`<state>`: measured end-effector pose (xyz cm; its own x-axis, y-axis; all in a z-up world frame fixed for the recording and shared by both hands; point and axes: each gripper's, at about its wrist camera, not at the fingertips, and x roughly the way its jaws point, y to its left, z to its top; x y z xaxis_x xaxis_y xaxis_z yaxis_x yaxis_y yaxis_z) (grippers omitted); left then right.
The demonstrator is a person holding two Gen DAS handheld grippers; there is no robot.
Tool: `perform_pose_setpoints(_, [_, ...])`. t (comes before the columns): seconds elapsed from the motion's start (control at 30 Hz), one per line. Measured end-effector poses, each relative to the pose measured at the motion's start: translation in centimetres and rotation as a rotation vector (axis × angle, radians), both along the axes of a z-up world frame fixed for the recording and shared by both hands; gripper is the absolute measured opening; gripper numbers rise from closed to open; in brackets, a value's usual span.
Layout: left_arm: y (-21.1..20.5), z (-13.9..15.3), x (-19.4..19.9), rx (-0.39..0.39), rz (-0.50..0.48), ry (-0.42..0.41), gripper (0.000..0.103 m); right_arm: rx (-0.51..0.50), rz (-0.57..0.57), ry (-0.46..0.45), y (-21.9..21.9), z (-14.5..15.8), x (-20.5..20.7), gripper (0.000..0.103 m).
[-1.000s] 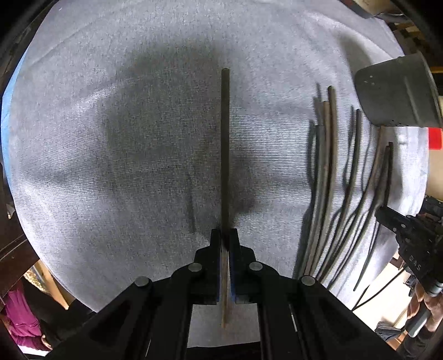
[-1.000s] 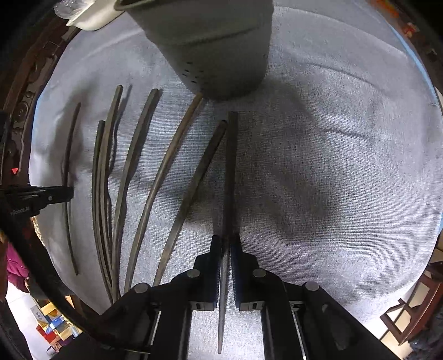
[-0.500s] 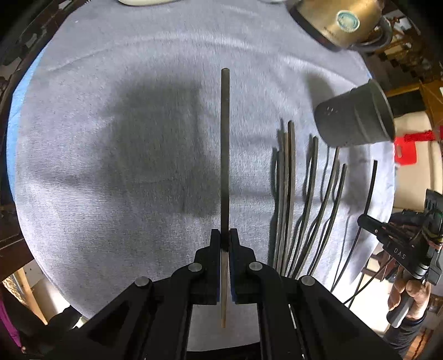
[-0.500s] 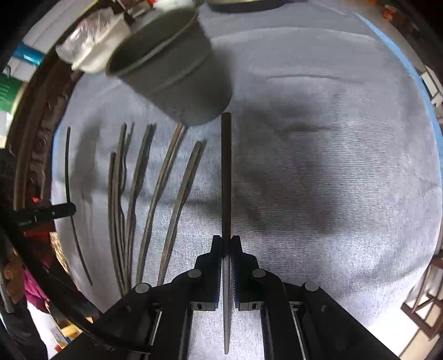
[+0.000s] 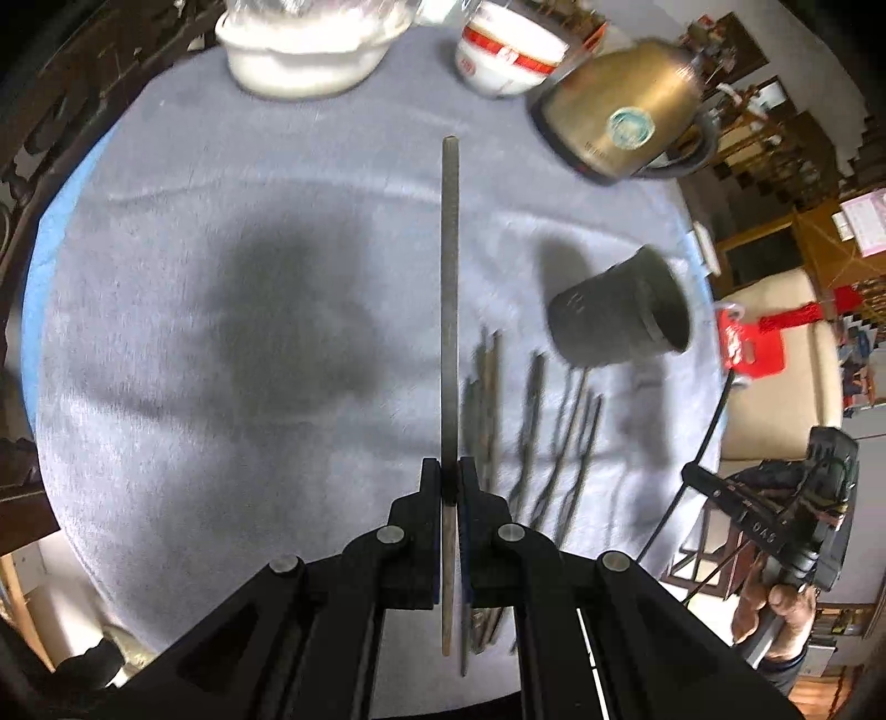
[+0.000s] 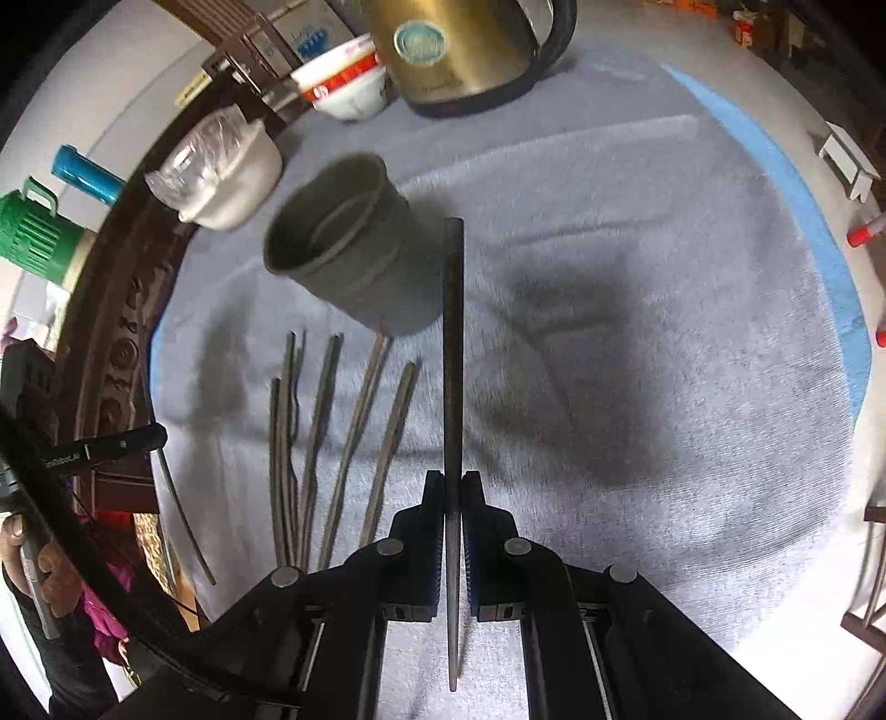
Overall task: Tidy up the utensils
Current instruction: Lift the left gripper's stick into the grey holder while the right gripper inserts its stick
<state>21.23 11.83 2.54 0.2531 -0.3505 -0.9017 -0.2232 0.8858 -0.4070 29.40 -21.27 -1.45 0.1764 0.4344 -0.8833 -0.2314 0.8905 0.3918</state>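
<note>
My left gripper (image 5: pixel 451 479) is shut on a dark chopstick (image 5: pixel 450 288) that points straight ahead, held above the grey cloth. My right gripper (image 6: pixel 454 493) is shut on another dark chopstick (image 6: pixel 454 343), also raised. Several more chopsticks (image 5: pixel 531 437) lie in a row on the cloth, right of the left gripper and left of the right one (image 6: pixel 332 437). A grey holder cup (image 6: pixel 349 249) stands just beyond them; it also shows in the left wrist view (image 5: pixel 623 315). The right gripper body (image 5: pixel 775 515) shows at the far right of the left wrist view.
At the back of the round table (image 5: pixel 166 332) stand a brass kettle (image 5: pixel 620 116), a red-and-white bowl (image 5: pixel 504 55) and a white pot (image 5: pixel 310 50). The kettle (image 6: pixel 465 50), bowl (image 6: pixel 346 83) and pot (image 6: pixel 227 171) show in the right view too.
Both grippers have risen and pulled back with their chopsticks, so more of the table shows. The kettle, bowl and pot have come into view.
</note>
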Motion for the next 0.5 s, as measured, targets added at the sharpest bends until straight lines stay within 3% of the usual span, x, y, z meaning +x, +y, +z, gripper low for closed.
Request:
perform_pose_setpoints(0.23, [-0.8, 2.8, 0.9, -0.031, 0.046, -0.138, 0.005, 0.058, -0.036, -0.085, -0.7, 3.5, 0.3, 0.006])
perform_pose_setpoints(0.5, [-1.9, 8.0, 2.4, -0.086, 0.153, -0.395, 0.005, 0.197, -0.158, -0.281, -2.1, 10.8, 1.5, 0.006])
